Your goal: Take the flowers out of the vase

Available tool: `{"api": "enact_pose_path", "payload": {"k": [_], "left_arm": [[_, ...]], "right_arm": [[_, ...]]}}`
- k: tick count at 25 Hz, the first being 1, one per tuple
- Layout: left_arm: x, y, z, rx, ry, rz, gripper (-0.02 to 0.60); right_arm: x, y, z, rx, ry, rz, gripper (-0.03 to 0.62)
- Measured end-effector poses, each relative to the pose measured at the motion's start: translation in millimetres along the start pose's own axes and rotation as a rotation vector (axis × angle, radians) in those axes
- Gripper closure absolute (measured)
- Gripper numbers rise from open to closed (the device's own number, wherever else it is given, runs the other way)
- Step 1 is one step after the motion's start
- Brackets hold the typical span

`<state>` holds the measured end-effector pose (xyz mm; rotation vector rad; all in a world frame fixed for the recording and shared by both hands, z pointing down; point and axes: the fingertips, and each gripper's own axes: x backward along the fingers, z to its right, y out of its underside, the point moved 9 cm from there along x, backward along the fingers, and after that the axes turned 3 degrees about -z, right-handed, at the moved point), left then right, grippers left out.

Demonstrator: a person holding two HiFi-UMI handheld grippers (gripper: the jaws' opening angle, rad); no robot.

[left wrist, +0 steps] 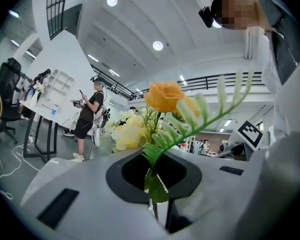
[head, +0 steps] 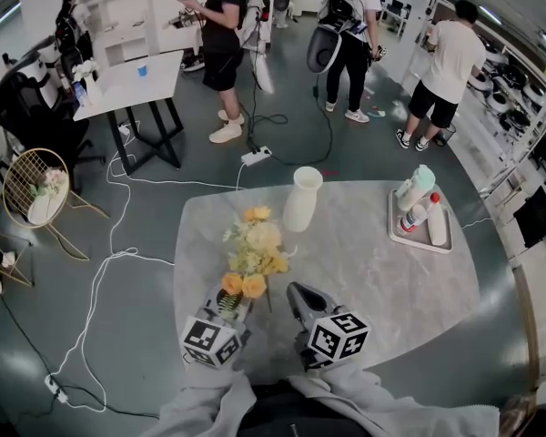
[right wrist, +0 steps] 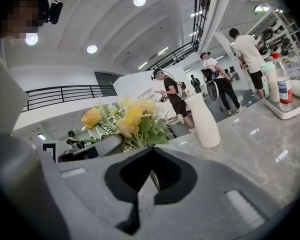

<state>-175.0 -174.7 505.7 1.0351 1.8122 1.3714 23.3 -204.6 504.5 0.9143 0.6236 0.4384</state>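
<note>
A bunch of yellow and cream flowers (head: 253,251) is out of the white vase (head: 302,198) and hangs low over the marble table (head: 373,280). My left gripper (head: 230,308) is shut on its green stems at the near end. In the left gripper view the stem (left wrist: 151,180) runs between the closed jaws of the left gripper (left wrist: 155,204), and an orange bloom (left wrist: 165,96) rises above. My right gripper (head: 298,293) rests beside the stems, to their right, shut with nothing in it. In the right gripper view the jaws of the right gripper (right wrist: 145,194) meet, with the flowers (right wrist: 127,119) to the left and the upright vase (right wrist: 204,120) beyond.
A tray (head: 393,215) with bottles sits at the table's right side. Several people stand past the table's far edge. A white desk (head: 132,85), cables and a power strip (head: 256,156) lie on the floor beyond. A round wire stand (head: 35,189) is at the left.
</note>
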Motion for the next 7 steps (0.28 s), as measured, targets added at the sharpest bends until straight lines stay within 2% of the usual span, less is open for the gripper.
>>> {"api": "enact_pose_path", "payload": {"k": [7], "left_arm": [[-6.9,-4.0,-1.7,0.006,-0.005,-0.003,0.554]], "right_arm": [[0.0,-8.1,1.6,0.019,-0.003,0.0,0.595]]}}
